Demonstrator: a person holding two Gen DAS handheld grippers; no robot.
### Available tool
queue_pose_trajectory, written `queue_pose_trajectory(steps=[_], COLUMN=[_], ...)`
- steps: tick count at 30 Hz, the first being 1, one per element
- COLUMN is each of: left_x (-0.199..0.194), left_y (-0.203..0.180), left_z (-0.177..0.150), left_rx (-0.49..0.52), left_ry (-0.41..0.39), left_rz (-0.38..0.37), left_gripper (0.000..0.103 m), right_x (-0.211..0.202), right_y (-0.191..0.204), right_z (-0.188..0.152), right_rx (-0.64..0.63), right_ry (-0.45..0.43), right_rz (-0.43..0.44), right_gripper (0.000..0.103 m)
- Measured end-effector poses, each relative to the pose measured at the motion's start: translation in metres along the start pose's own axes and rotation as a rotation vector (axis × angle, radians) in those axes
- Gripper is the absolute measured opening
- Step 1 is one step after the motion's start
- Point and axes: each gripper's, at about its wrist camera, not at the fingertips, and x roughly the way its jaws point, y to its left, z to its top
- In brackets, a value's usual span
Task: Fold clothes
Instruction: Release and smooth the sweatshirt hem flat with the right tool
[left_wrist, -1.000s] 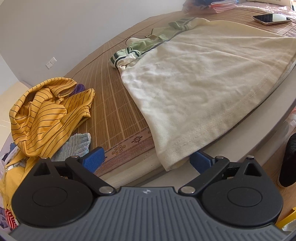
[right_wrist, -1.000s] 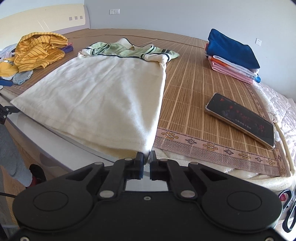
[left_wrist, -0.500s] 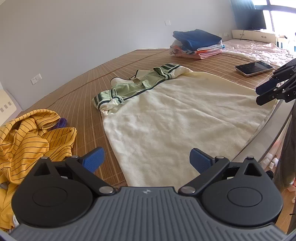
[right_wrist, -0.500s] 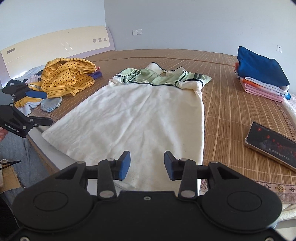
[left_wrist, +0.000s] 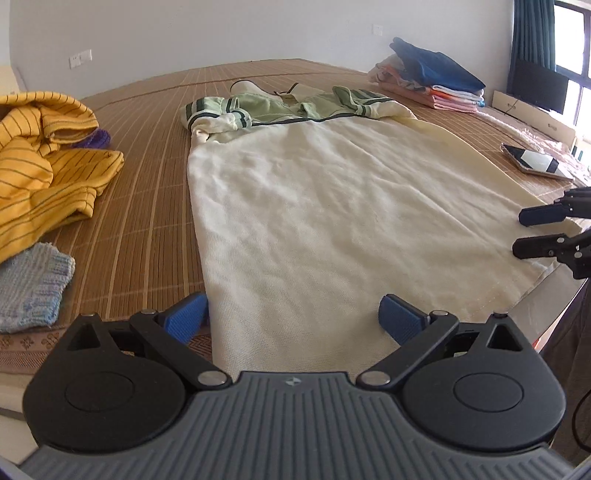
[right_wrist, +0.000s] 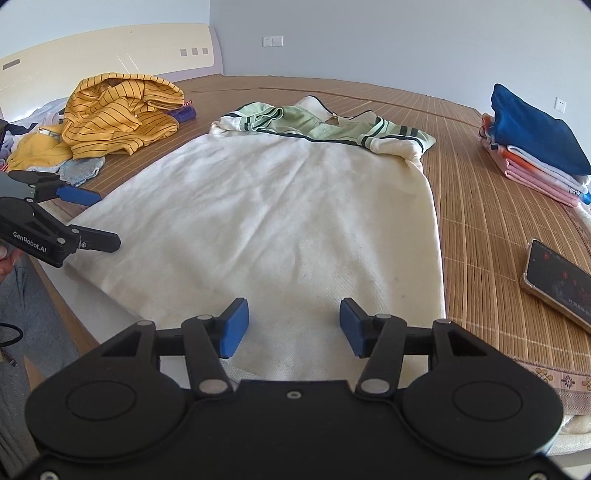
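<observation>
Left wrist view: a cream shirt (left_wrist: 332, 206) with a green yoke lies flat on the bamboo mat (left_wrist: 147, 229) that covers the bed. Its long axis runs away from the near bed edge, hem nearest the grippers, collar and green striped sleeves pointing toward the far wall. The left gripper (left_wrist: 295, 321) hovers over the hem's left corner, fingers spread wide and holding nothing. The right gripper (left_wrist: 532, 232) enters from the right edge, over the hem's other corner.

Right wrist view: the right gripper (right_wrist: 291, 328) stands over the hem with its blue pads (right_wrist: 232, 328) well apart, empty. The left gripper (right_wrist: 96, 218) appears at the left, also spread. A yellow striped garment (right_wrist: 118, 114) lies heaped left of the shirt; a folded stack (right_wrist: 535, 147) and a phone (right_wrist: 557, 284) lie to its right, all apart from it.
</observation>
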Motion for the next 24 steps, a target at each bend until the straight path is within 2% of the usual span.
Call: queue_pose_trajectory(steps=[3, 13, 18, 21, 24], left_x=[-0.002, -0.008, -0.01, -0.014, -0.02], left_y=[-0.004, -0.005, -0.003, -0.002, -0.001], left_z=[-0.004, -0.004, 0.001, 0.005, 0.008], left_rx=[0.047, 0.017, 0.007, 0.001, -0.001], left_ry=[-0.003, 0.021, 0.049, 0.039, 0.034], left_rz=[0.022, 0.031, 0.023, 0.014, 0.006], left_gripper=[0.103, 0.103, 0.103, 0.103, 0.103], right_x=[-0.001, -0.004, -0.014, -0.021, -0.026], right_y=[0.003, 0.009, 0.004, -0.008, -0.02], right_z=[-0.001, 0.001, 0.007, 0.008, 0.004], right_rx=[-0.007, 0.007, 0.054, 0.093, 0.106], right_ry=[0.006, 0.034, 0.009, -0.015, 0.003], right_rz=[-0.01, -0.04, -0.014, -0.063, -0.14], right_gripper=[0.059, 0.059, 0.062, 0.073, 0.074])
